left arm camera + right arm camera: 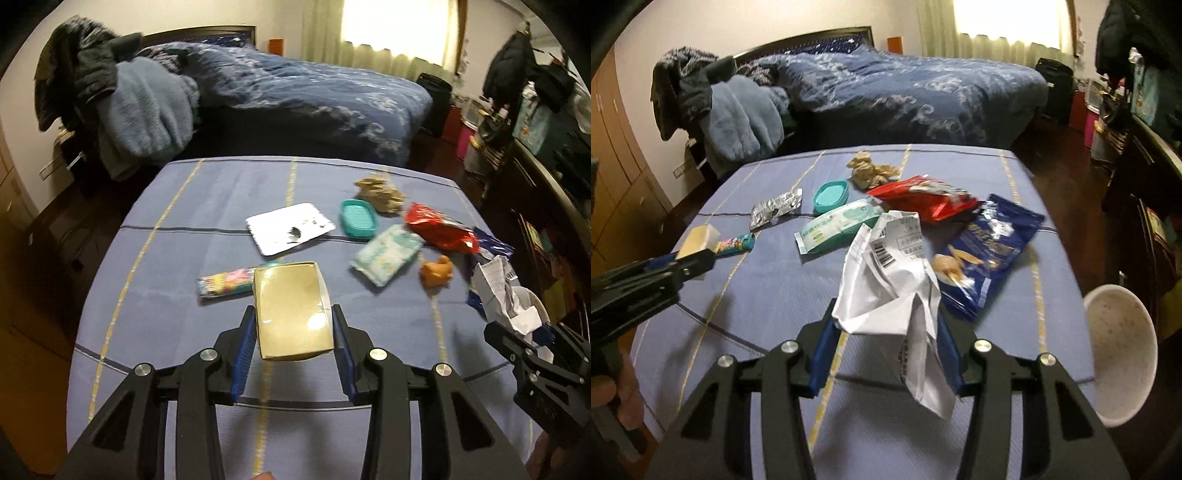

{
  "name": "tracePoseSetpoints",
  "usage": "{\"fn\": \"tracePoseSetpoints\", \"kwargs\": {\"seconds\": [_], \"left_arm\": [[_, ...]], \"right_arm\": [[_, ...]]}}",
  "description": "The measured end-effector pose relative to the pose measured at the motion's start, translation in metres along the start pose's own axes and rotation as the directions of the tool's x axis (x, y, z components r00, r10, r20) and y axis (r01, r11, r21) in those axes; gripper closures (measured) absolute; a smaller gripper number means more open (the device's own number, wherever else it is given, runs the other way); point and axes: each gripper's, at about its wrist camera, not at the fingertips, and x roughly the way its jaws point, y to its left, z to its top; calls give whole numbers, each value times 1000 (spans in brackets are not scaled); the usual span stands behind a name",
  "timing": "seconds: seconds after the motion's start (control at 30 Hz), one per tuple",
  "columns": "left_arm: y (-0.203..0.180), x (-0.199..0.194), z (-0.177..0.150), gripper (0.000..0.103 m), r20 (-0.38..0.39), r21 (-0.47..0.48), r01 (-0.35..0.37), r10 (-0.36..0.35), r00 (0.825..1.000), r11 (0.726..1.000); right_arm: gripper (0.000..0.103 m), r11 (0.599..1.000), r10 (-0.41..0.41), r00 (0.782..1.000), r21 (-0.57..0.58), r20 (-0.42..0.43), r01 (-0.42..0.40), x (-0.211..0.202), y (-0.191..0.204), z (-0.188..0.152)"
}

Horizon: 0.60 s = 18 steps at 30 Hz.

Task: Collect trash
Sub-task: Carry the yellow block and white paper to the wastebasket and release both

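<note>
My left gripper (292, 314) is shut on a small gold box (288, 291), held a little above the blue-clothed table (173, 266). My right gripper (886, 312) is shut on a crumpled white paper with a barcode (886, 266), also lifted off the cloth. On the table lie a red snack bag (923, 197), a blue snack bag (990, 251), a wet-wipes pack (838, 225), a foil sheet (290, 227), a brown paper wad (380, 192), a colourful tube wrapper (225, 282) and a small orange scrap (436, 273).
A teal lid (358, 218) lies beside the foil sheet. A white round container (1119, 354) stands off the table's right edge. A bed with a blue quilt (314, 92) stands beyond the table, with cluttered shelves (546, 122) to the right.
</note>
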Motion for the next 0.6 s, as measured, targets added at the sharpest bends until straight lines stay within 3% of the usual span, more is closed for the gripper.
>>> {"fn": "tracePoseSetpoints", "kwargs": {"seconds": [0.27, 0.6], "left_arm": [[-65, -21, 3, 63, 28, 113, 74, -77, 997, 991], [-165, -36, 7, 63, 31, 269, 209, -225, 974, 940]], "right_arm": [[54, 995, -33, 997, 98, 72, 25, -56, -41, -25], [54, 956, -232, 963, 216, 134, 200, -128, -115, -66]]}}
